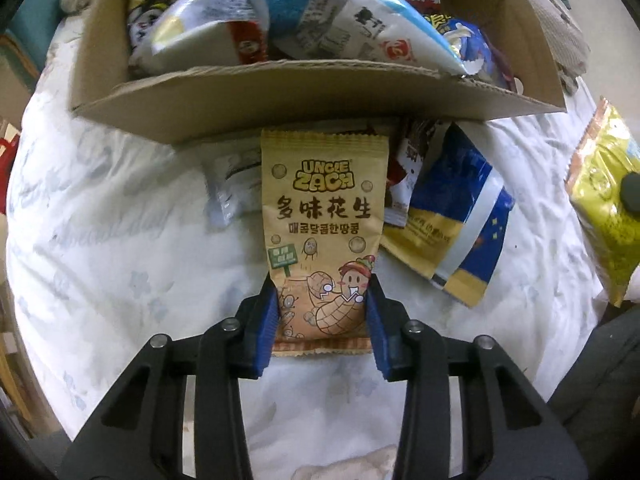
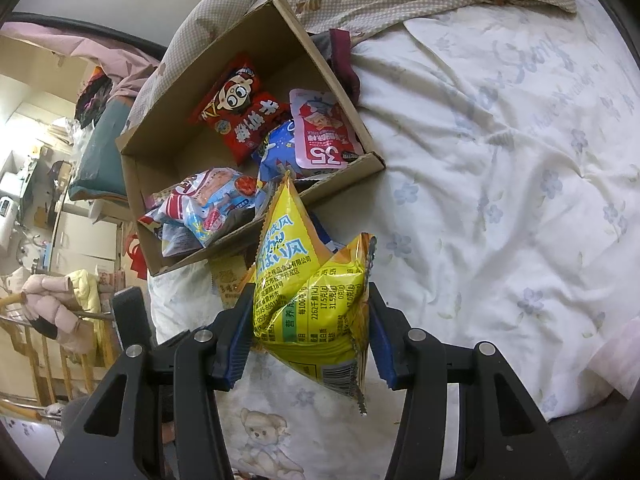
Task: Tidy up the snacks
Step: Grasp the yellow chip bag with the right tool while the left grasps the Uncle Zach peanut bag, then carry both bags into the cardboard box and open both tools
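two hand-held grippers work over a bed covered in a white floral sheet point(image 2: 500, 152), each pinching one snack. the left gripper point(image 1: 322, 300) is closed on a tan peanut packet point(image 1: 324, 220), its blue pads pressing both sides of the packet's lower end; whether the packet is lifted or lies on the sheet cannot be told, and its top edge sits just below the near wall of a cardboard box point(image 1: 304, 96). the right gripper point(image 2: 312, 312) is clamped on a crumpled yellow snack bag point(image 2: 308, 280), held up in front of the same box, which already holds several packets, among them a red packet point(image 2: 240, 116) and a pink pouch point(image 2: 324, 132). loose snacks wait on the sheet beside the box, including a blue and yellow bag point(image 1: 456, 216) and a white packet point(image 1: 232, 184). the risks, as a judgement: the peanut packet is gripped only near its bottom seam, so it may flop or slip when raised; its top could catch on the box wall; the puffy yellow bag could squirm out of the pads; and with both grippers heading to one crowded box, they may bump each other or spill packets over its low side.
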`<state>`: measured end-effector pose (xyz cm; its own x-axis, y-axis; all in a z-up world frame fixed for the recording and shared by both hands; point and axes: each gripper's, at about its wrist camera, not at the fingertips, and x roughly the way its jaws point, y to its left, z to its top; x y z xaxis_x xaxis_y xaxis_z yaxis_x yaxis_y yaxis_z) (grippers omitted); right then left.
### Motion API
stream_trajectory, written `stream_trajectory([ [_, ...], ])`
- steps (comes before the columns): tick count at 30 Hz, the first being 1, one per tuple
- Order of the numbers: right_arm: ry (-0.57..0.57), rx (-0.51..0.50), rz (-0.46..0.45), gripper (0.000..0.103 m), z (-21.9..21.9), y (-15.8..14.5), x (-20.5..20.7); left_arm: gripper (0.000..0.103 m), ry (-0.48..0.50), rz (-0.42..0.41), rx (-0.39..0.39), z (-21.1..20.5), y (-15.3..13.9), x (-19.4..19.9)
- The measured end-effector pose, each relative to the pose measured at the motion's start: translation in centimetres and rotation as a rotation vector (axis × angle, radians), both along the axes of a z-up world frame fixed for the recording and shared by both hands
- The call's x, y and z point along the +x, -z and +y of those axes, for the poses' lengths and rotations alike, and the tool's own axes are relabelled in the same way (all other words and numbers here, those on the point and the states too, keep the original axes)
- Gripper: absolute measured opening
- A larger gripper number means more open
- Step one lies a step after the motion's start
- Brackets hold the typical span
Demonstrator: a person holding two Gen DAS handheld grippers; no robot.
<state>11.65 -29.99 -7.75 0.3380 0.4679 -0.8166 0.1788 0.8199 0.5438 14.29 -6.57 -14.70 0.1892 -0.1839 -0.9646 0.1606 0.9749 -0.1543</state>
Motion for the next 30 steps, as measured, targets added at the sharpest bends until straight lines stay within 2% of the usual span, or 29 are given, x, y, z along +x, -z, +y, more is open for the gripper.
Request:
stream_trajectory([
  [10, -0.032, -0.022, -0.015, 0.053, 1.2, -0.3, 0.1, 0.035, -0.079, 0.016, 0.027, 2.5, -0.9, -1.5],
  [17, -0.034, -0.008, -0.028, 0.053, 1.2, -0.8, -0.2, 0.035, -0.075, -0.014, 0.068, 3.0, -2.0, -2.8],
  [24, -0.029, 0.03, -0.054, 0.053, 1.0, -1.5, -0.5, 0.035, -0.129, -0.056, 0.075, 4.7, -4.9, -4.0],
  [30, -0.032, 0.056, -0.105, 0.053, 1.2, -2.7, -0.7, 0.036, -0.177, -0.118, 0.048, 5.9, -7.7, -4.6],
])
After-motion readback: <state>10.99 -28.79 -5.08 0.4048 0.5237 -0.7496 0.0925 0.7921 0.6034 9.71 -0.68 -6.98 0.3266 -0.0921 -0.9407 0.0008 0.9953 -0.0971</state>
